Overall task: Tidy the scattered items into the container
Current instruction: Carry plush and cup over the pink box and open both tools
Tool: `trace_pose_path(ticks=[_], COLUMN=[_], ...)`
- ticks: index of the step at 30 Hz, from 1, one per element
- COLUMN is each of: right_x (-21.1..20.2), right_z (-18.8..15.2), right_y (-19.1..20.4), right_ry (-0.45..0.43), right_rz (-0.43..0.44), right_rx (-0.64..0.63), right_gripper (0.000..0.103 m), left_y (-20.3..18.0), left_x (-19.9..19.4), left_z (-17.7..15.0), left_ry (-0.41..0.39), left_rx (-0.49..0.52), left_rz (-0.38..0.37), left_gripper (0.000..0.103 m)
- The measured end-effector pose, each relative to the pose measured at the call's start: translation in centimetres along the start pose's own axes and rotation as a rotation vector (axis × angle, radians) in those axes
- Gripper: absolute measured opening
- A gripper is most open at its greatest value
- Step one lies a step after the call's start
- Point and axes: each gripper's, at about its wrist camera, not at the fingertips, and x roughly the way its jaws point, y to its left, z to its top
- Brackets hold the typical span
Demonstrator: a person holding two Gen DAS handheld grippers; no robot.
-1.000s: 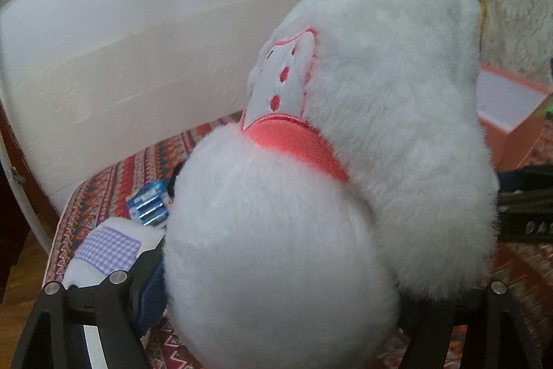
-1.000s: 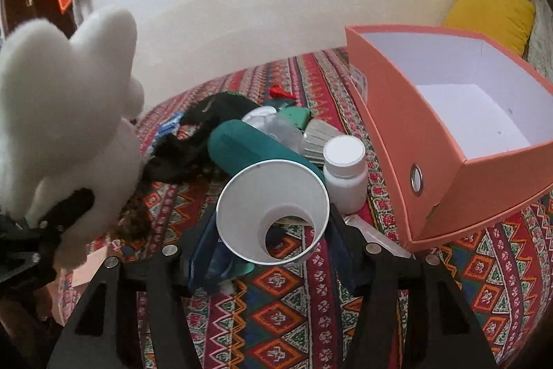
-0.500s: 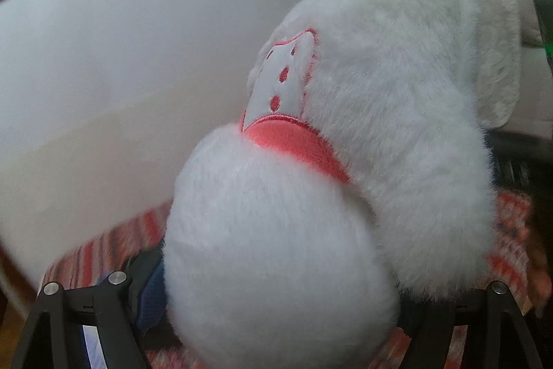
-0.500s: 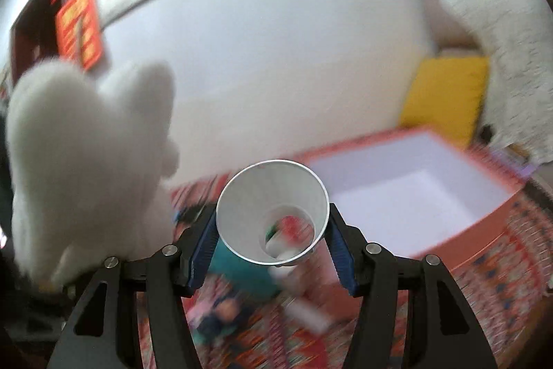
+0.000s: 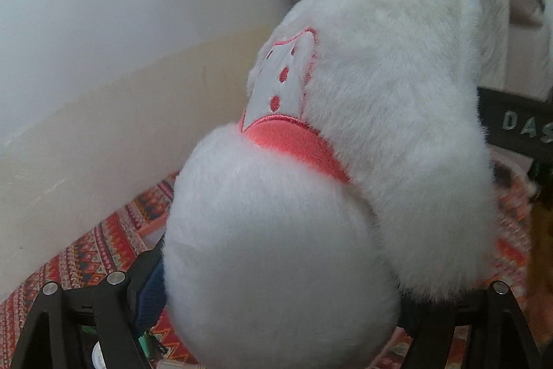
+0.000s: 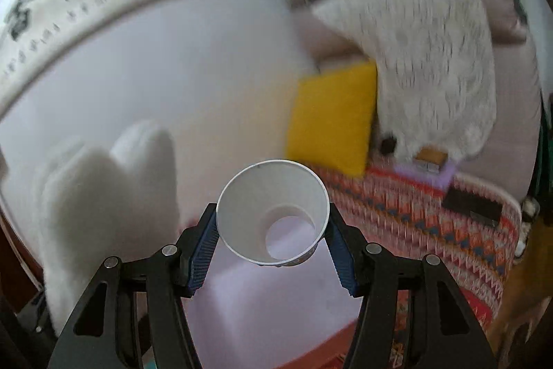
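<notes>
My left gripper [image 5: 276, 327] is shut on a white plush toy [image 5: 345, 161] with a coral collar, which fills most of the left wrist view. The same toy [image 6: 103, 196] shows at the left of the right wrist view. My right gripper [image 6: 273, 241] is shut on a white paper cup [image 6: 273, 213], mouth toward the camera. Below the cup lies the pale white inside of the orange box [image 6: 262, 310], its orange rim low at the right.
A patterned red cloth [image 5: 103, 248] covers the surface, also in the right wrist view [image 6: 414, 213]. A white wall stands behind. A yellow cushion [image 6: 331, 116], a white fuzzy throw [image 6: 432, 64] and a black flat object [image 6: 471, 206] lie at the right.
Both grippers have lifted and swung right. The cup moved from above the scattered items to over the box. The toy stayed gripped.
</notes>
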Motion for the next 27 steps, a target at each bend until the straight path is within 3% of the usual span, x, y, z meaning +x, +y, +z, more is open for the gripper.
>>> trace_pose_path(ticks=[5,6,8,10,17,22,27], right_x=[3.6,3.9,4.5,4.4,2.4,0.9,-2.6], right_z=[-0.7,-0.9,-1.3,-1.2,-0.7,-1.3,-3.4], right_y=[-1.2,-1.1,-1.3,-1.7,-1.7,1.0,6.4], right_ry=[0.142,0.160,0.171,0.150,0.092,0.081,0.099], right_rz=[0.032,0.014,-0.049,-0.089,-0.107,-0.052,0.090], right_rx=[0.020,0.010,-0.003,0.006,0.023,-0.024,-0.130], right_gripper=[0.065,0.080,0.100,0.100,0.101,0.101,0.101], left_y=[1.1,1.5,2.0,2.5,5.1,9.9,17.0], left_x=[1.2,0.9,-0.1,-1.9,-5.8,-11.0,-17.4], left_z=[-1.0,-1.1,-0.8,0.2,2.7,-2.2,-12.9], left_ry=[0.001,-0.011,-0.037,-0.065,-0.126,-0.101,0.000], left_rx=[-0.001,0.000,-0.010,-0.035,-0.146,-0.233,-0.368], left_rz=[0.046,0.058,0.075,0.079,0.097,0.174,0.315], left_gripper=[0.097,0.097,0.097,0.097,0.097,0.097,0.097])
